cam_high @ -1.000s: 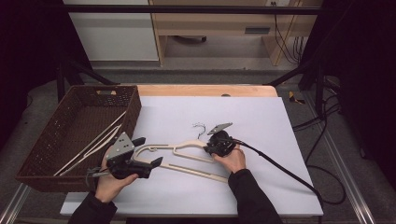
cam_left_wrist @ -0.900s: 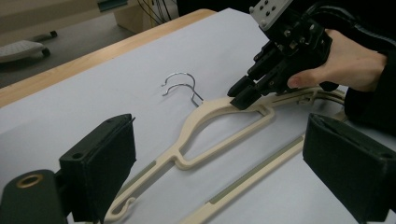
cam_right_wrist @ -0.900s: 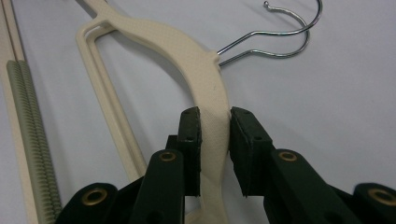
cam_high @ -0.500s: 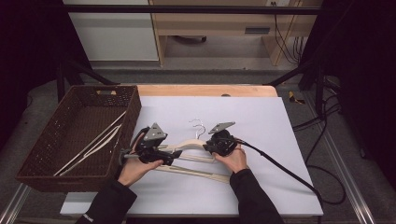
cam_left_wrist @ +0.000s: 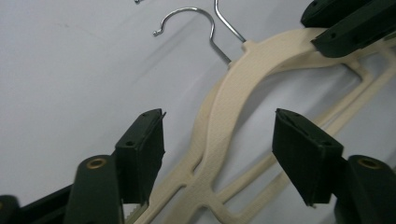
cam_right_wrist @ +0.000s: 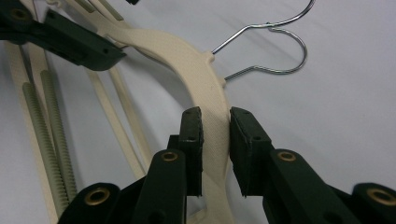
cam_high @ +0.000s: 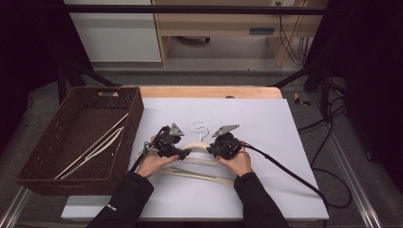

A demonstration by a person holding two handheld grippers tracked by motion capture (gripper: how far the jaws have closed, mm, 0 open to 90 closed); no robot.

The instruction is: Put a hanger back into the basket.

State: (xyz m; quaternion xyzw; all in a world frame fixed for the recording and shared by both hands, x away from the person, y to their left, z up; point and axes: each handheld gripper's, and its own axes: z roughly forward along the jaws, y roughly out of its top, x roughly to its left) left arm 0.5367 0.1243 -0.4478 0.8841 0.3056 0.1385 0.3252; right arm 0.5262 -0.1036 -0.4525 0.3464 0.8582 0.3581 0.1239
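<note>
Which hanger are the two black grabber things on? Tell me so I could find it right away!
Start at the big white board on the table, just right of the brown wicker basket. In the middle of it lie cream plastic hangers, and yours is the top hanger. The right gripper pinches one shoulder and the left gripper's jaws straddle the other; the hanger underneath lies flat, ungripped.

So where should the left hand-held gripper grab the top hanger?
On its left shoulder arm, coming from above with the jaws astride it. That arm is a flat, narrow strip, already between the open left hand-held gripper, whose jaws have just been closing.
</note>
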